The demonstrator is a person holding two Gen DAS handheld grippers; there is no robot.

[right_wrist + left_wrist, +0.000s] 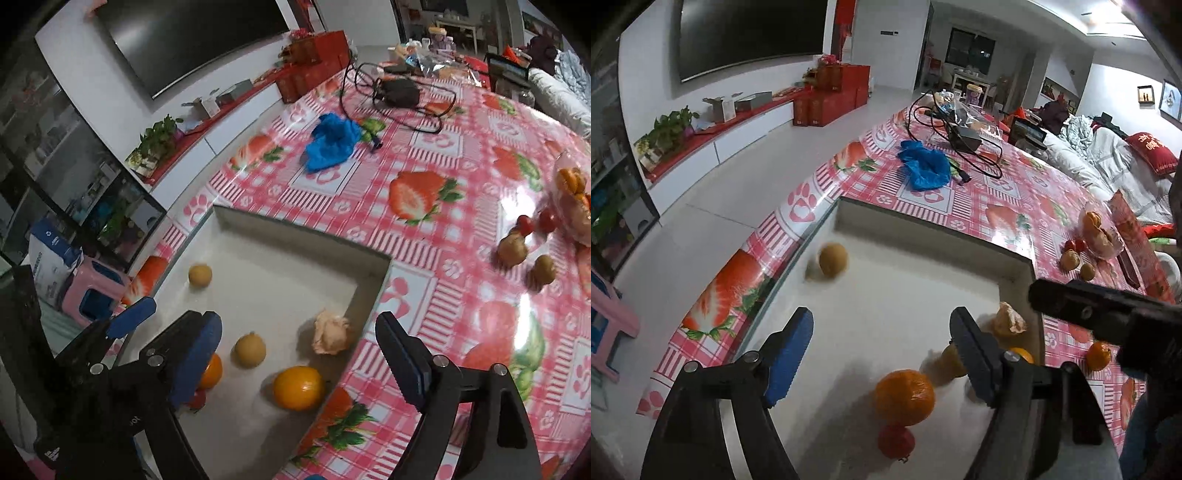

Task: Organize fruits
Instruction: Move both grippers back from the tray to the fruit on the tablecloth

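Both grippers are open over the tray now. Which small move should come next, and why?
Probably swing the right gripper toward the brown fruits beside the red ones. They lie loose on the tablecloth, outside the tray, while both grippers are open and hold nothing.

tan fruit (832, 259) blurred, tomato (197, 398) (half hidden)

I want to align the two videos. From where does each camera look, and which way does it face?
Left wrist: on the left tongs, looking down into the white tray; its own open blue fingers show.
Right wrist: on the right tongs, over the tray's edge; its open fingers show, left tongs beside.
Shared: tray, blue bag, orange.
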